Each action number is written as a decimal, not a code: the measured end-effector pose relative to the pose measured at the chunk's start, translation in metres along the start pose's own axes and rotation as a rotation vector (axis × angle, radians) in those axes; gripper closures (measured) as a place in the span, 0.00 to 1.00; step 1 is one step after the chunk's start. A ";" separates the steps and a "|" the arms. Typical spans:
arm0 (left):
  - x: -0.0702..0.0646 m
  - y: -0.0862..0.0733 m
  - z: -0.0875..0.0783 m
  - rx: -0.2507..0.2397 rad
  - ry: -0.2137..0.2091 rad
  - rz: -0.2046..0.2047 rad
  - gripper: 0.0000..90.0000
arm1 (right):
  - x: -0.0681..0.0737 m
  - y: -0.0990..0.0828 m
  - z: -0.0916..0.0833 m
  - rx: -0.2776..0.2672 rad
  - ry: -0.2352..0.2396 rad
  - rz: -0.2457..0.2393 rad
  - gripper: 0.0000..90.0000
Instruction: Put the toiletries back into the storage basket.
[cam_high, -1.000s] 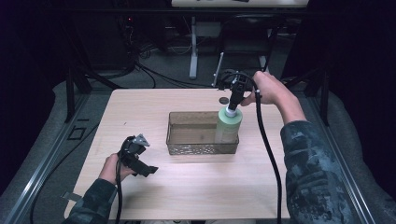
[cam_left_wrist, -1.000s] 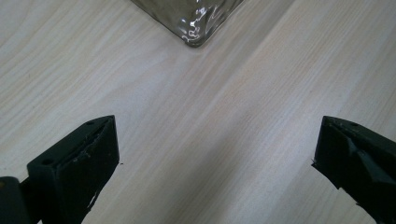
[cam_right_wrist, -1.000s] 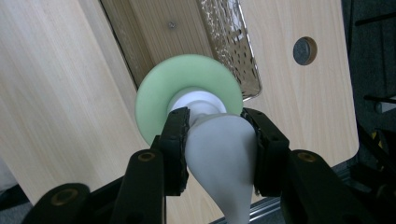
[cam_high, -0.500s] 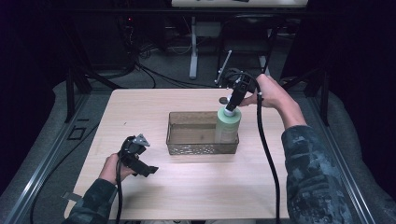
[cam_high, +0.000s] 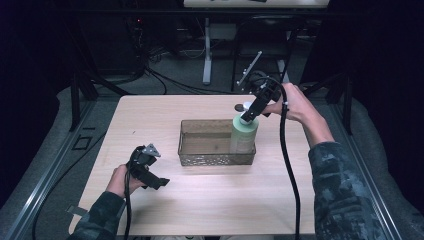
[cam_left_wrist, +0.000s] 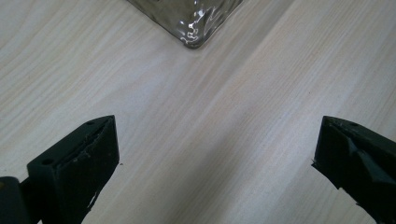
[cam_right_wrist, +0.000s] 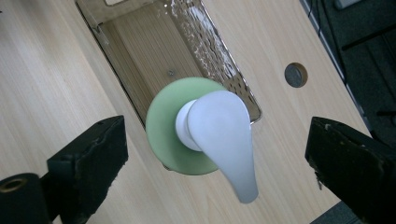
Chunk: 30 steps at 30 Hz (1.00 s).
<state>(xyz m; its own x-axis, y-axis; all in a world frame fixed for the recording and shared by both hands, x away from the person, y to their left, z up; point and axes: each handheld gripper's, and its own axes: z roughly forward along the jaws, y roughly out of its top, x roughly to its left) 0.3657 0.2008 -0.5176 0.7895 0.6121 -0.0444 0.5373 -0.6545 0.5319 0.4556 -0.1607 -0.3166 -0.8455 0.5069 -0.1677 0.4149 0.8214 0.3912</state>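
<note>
A pale green pump bottle (cam_high: 243, 136) with a white pump head (cam_right_wrist: 224, 135) stands upright in the right end of a clear plastic bin (cam_high: 205, 123). My right gripper (cam_high: 248, 115) hangs just above the pump, pointing down. Its jaws have just been opening, and in the right gripper view they stand wide on either side of the pump head without touching it; the right gripper (cam_right_wrist: 217, 158) is open. My left gripper (cam_high: 159, 181) rests low over the table's front left, open, with bare wood between the jaws of the left gripper (cam_left_wrist: 215, 154). A corner of the bin (cam_left_wrist: 192, 21) lies ahead of it.
A round cable hole (cam_high: 239, 107) sits in the tabletop behind the bin, also seen as the hole (cam_right_wrist: 296, 74) in the right gripper view. Cables trail from both grippers toward the front edge. Stands and cables fill the dark floor beyond the table.
The right gripper's jaws, shut on the pump head a second ago, have spread apart and let it go. The bottle stays standing in the bin. The left hand has not moved.
</note>
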 end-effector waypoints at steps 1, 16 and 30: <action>0.000 0.000 0.000 0.001 0.000 0.000 0.00 | 0.001 -0.001 -0.001 -0.008 -0.007 0.000 0.04; 0.000 0.000 0.001 0.007 -0.001 0.004 0.00 | 0.013 -0.049 -0.013 -0.106 -0.060 0.088 0.00; -0.002 0.001 0.003 0.010 -0.001 0.001 0.00 | 0.028 -0.114 0.003 -0.136 -0.072 0.179 0.00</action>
<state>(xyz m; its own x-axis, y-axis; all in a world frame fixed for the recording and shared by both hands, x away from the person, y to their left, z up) 0.3651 0.1977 -0.5199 0.7903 0.6111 -0.0443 0.5394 -0.6597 0.5233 0.3857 -0.2390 -0.3683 -0.7346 0.6624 -0.1468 0.5028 0.6768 0.5377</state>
